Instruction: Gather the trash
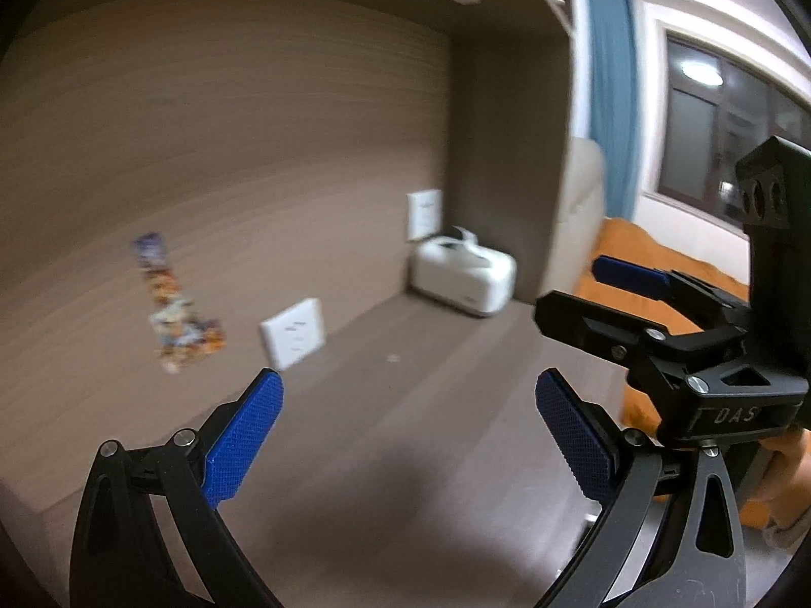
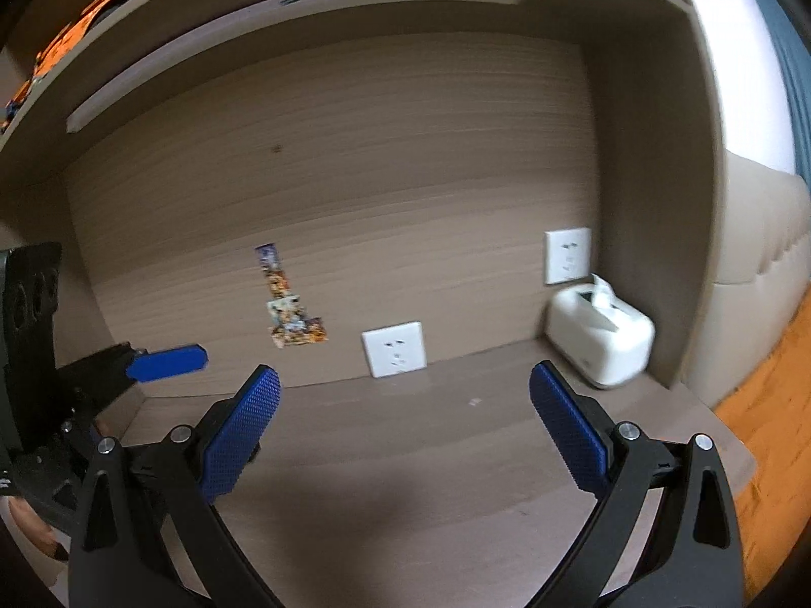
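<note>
Your left tongs [image 1: 408, 435] and right tongs [image 2: 404, 433] hang released above the surface [image 2: 405, 456]; a tiny scrap [image 2: 475, 402] lies mid-surface, sharper from the right, whose view alone shows the orange toy car [image 2: 76, 45] overhead

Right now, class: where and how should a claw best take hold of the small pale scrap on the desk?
The small pale scrap lies flat on the desk, apart from the white box, offering no raised side. Probably come straight down from above with the open right claw, one finger each side, and pinch across its edges.
</note>
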Tool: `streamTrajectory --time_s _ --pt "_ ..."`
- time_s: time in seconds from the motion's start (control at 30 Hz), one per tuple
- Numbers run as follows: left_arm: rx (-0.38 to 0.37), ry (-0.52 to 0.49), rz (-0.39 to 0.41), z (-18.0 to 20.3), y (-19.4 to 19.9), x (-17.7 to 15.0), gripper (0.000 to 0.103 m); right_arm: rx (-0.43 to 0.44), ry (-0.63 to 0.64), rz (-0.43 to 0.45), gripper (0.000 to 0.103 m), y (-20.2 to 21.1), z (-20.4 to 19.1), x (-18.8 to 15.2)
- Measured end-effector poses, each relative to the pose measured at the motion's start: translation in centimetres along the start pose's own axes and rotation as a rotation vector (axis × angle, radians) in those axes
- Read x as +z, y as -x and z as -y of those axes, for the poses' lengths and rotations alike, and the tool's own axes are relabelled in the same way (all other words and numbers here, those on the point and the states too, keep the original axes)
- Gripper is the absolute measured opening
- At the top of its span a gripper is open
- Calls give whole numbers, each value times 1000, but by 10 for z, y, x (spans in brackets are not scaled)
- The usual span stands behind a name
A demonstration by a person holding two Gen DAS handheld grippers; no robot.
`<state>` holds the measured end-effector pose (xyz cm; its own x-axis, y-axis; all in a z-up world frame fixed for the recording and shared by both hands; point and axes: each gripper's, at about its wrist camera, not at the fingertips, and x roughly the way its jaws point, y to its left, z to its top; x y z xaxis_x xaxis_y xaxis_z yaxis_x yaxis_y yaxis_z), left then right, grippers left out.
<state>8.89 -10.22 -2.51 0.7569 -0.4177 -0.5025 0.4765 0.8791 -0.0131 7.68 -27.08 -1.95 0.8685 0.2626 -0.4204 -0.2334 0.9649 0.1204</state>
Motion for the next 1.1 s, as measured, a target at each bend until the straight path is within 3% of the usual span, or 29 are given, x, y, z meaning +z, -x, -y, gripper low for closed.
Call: streamTrajectory --time_s 0.13,0.3,0.57,1.1 --pt "111 6 20 -22 14 1 98 29 18 -2 98 -11 -17 6" --pt "181 22 32 -40 24 0 98 51 37 2 98 -19 -34 14" --pt "224 71 29 -67 35 -5 98 72 60 3 98 -28 -54 20" --pt "241 114 30 -100 45 -8 98 76 73 3 98 -38 -72 26"
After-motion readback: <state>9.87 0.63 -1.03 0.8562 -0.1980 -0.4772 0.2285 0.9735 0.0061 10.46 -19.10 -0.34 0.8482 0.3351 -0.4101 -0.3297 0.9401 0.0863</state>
